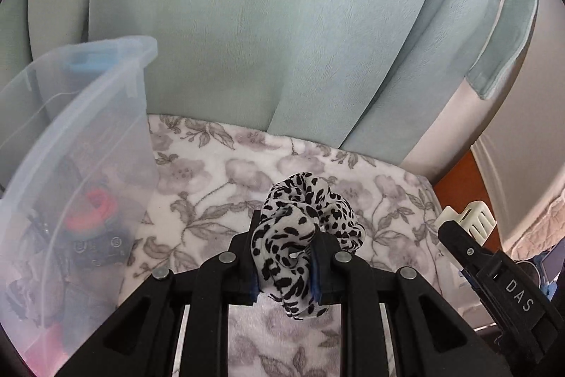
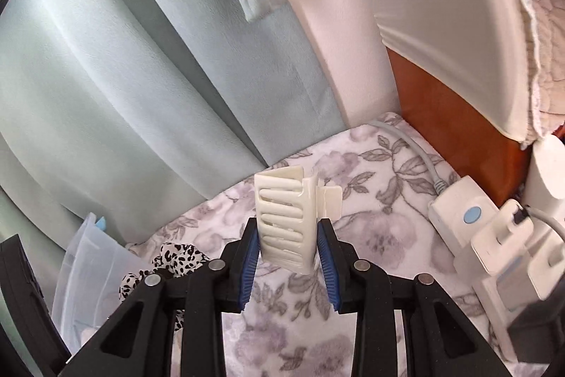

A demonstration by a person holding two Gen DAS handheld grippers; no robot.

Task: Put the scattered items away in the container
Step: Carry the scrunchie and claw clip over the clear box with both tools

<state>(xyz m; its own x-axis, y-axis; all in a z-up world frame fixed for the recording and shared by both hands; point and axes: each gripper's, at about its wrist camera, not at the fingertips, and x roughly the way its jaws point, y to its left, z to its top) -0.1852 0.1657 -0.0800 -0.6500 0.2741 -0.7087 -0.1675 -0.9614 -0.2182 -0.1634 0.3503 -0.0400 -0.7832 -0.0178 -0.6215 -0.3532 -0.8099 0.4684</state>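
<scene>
Spotted scrunchie [image 1: 300,228] pinched between left tongs [image 1: 287,260].

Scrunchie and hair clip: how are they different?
The scrunchie is soft spotted black-and-white cloth; the hair clip is hard, plain cream plastic. The scrunchie is squashed in the left gripper; the clip keeps its shape in the right gripper. Both are held above the flowery blanket.

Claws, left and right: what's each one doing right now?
Left claw: closed on the leopard-print scrunchie.
Right claw: closed on the cream hair clip.
</scene>
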